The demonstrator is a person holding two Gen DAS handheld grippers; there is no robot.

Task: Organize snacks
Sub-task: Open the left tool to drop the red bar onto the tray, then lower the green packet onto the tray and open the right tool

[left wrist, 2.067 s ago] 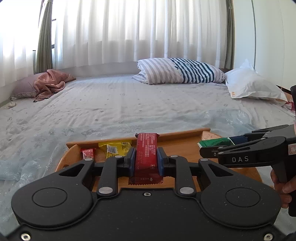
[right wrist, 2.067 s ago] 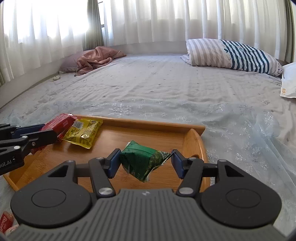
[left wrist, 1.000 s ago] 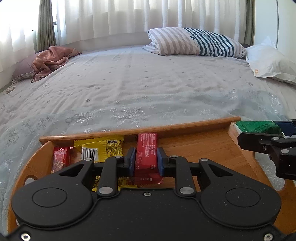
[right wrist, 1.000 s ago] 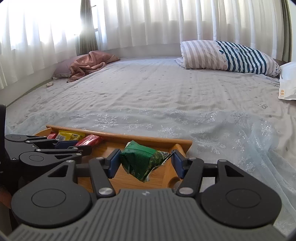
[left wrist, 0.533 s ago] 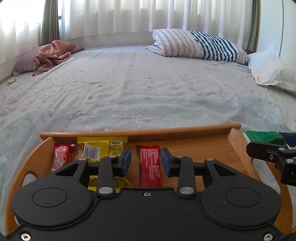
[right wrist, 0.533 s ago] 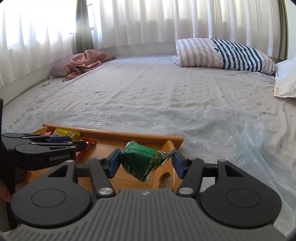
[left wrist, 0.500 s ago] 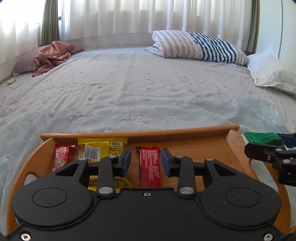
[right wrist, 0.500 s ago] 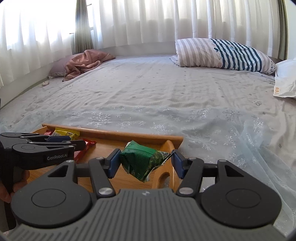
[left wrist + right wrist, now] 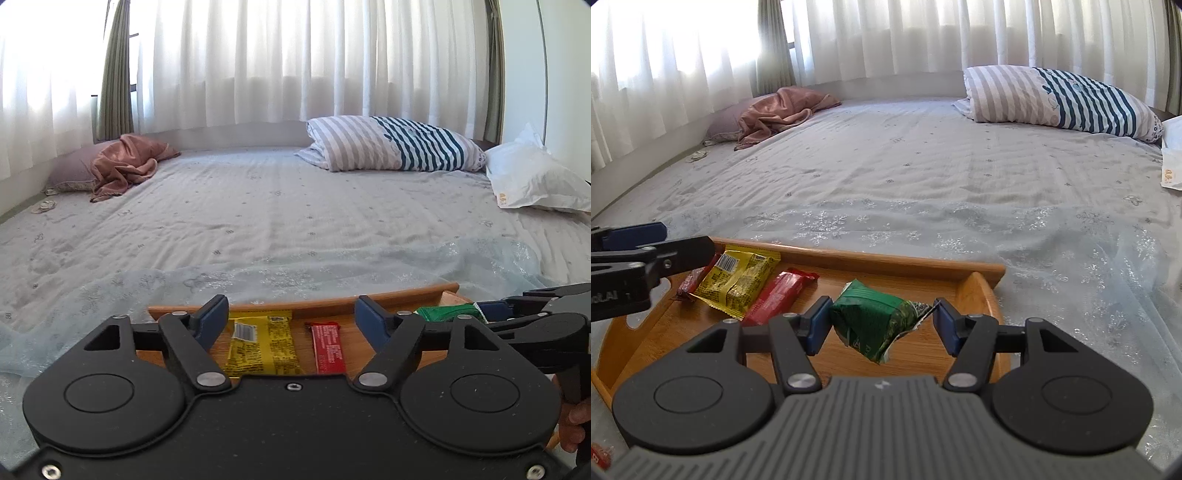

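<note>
A wooden tray (image 9: 908,263) lies on the bed. In it lie a yellow snack packet (image 9: 738,280), a long red bar (image 9: 779,293) beside it and a small red snack (image 9: 690,282) at the far left. My left gripper (image 9: 291,314) is open wide and empty above the yellow packet (image 9: 260,345) and red bar (image 9: 328,347). My right gripper (image 9: 881,323) is shut on a green snack packet (image 9: 877,323), held over the tray's right part. The green packet also shows in the left wrist view (image 9: 448,313).
The bed has a grey sheet (image 9: 923,177) with a sheer snowflake cloth (image 9: 1071,266) under the tray. A striped pillow (image 9: 1060,99), a pink cloth (image 9: 783,110) and a white bag (image 9: 532,181) lie far back. A small red snack (image 9: 598,456) lies off the tray at lower left.
My left gripper let go of the red bar in the tray, opened wider and pulled back and up. My right gripper moved over the tray with the green packet.
</note>
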